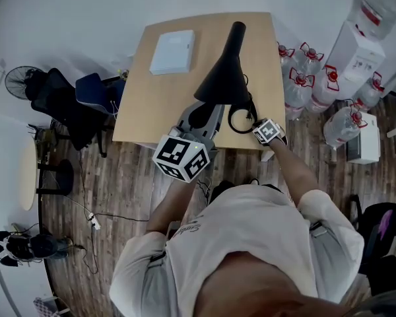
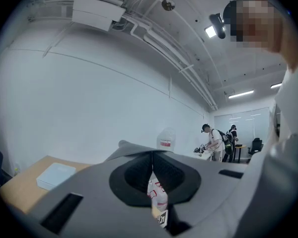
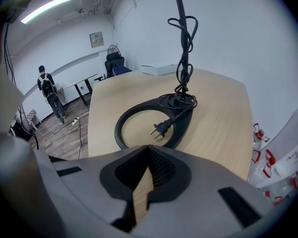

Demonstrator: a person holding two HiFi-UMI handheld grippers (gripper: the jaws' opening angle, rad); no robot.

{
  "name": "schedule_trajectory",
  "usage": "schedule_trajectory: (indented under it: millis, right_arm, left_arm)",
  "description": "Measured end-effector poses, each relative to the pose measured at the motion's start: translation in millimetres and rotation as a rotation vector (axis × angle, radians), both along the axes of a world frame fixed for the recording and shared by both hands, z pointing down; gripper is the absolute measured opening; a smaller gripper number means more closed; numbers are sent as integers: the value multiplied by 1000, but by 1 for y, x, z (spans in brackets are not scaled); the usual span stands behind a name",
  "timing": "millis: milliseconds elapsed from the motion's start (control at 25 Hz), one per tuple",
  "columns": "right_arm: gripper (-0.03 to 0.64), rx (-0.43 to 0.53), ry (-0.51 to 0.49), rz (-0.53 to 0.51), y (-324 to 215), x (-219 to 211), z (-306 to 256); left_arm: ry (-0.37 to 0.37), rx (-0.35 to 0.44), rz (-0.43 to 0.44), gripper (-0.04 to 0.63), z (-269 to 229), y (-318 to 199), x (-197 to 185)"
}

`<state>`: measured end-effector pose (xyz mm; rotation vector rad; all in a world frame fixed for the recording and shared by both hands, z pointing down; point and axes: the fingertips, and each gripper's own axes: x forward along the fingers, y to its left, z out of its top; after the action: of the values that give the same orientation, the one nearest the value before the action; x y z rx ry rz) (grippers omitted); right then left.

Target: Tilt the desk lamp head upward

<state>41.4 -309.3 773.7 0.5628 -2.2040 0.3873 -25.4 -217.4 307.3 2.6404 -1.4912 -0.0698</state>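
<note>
Head view: one desk (image 1: 145, 104) carries one white box (image 1: 172, 51) and one black desk lamp, whose cone head (image 1: 223, 78) covers the tips of the left gripper (image 1: 199, 117). The right gripper (image 1: 257, 125) sits beside the ring base (image 1: 230, 119). Left gripper view: jaws together, empty. Right gripper view: jaws together on nothing; one plug (image 3: 160, 128) lies inside the ring, and the stem (image 3: 181, 14) is cut off above.

office-type workroom: plain wooden desk (image 1: 152, 104) by a white wall, black swivel chairs (image 1: 66, 101) to its left, water dispenser (image 1: 356, 51) and spare water jugs (image 1: 300, 78) to the right, ceiling strip lights (image 3: 44, 8), people (image 2: 213, 142) at far tables.
</note>
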Motion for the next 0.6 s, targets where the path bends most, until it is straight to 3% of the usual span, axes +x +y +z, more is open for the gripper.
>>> schedule_trajectory:
  millis: [600]
  right_arm:
    - [-5, 2, 26, -12, 1, -2, 0]
  left_arm:
    - [-98, 103, 20, 15, -54, -19, 5]
